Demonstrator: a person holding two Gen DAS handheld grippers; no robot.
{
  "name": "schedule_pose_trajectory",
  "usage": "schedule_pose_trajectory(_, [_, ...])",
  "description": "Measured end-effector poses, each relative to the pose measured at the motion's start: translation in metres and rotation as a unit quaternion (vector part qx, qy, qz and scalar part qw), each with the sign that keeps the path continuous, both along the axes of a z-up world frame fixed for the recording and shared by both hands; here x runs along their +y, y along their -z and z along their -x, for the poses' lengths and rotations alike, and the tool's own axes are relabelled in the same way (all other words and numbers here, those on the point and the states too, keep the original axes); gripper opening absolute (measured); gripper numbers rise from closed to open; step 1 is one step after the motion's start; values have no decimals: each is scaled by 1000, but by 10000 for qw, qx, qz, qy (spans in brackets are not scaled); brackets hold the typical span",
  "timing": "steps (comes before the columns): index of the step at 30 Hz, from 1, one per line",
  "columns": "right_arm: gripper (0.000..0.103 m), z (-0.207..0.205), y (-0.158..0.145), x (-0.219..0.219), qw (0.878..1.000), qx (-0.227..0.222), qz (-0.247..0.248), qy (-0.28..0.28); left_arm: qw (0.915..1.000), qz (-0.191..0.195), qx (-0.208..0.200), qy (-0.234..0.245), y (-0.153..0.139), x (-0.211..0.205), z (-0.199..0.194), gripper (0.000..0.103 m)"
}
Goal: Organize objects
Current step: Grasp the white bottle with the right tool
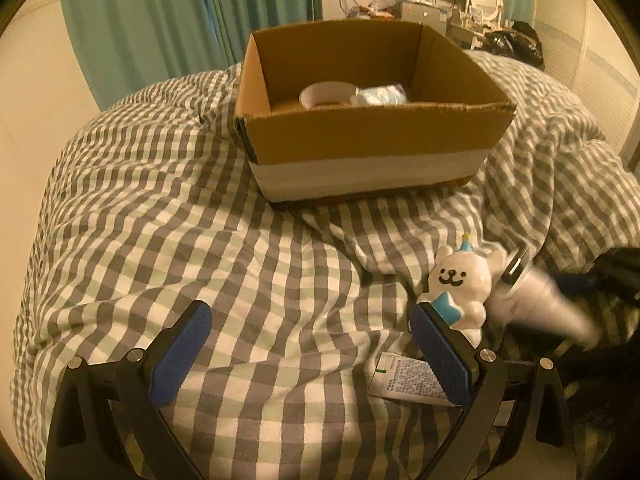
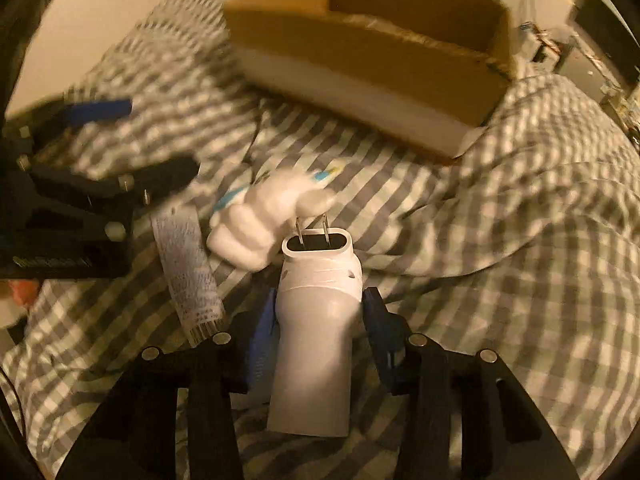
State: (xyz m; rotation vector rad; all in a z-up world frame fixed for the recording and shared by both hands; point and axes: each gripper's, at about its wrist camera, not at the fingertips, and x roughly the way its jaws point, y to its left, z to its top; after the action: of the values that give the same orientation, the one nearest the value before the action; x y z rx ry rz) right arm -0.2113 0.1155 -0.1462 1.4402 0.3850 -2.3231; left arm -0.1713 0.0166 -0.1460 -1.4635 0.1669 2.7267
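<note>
2 items sit in cardboard box [image 1: 372, 136] on checkered bed [image 1: 200, 240]: white bowl [image 1: 326, 95], blue bundle [image 1: 380, 95]. Left tool [image 1: 308, 316] spread, nothing between pads. Right tool [image 2: 318, 316] pinches smooth white plug [image 2: 316, 320] beside glossy bear figurine [image 1: 460, 280].

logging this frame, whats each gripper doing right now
left gripper: open, holding nothing.
right gripper: closed on the white plug-in device.

Motion-blurred bear figurine [image 2: 276, 216]; box contents [image 1: 352, 96] half hidden.
</note>
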Motion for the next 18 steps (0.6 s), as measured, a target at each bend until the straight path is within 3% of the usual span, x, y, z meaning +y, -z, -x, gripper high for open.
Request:
schedule_pose_trajectory(5, [44,3,-29,37,9940,531,568,764,9998,-72,-145,93,4,10,2,102])
schedule_pose_trajectory(8, [44,8,-28,43,9911,398,943,851,9987,-304,-229,327,5,25,3,102])
schedule_pose_trajectory(12, [44,8,-27,41,9911,388,1001,783,9974,-485,-288,448,9,40,8,102])
schedule_pose_trajectory(18, [44,8,-24,47,9885,336,1206,843,9952,-470,-290,804,16,67,9,101])
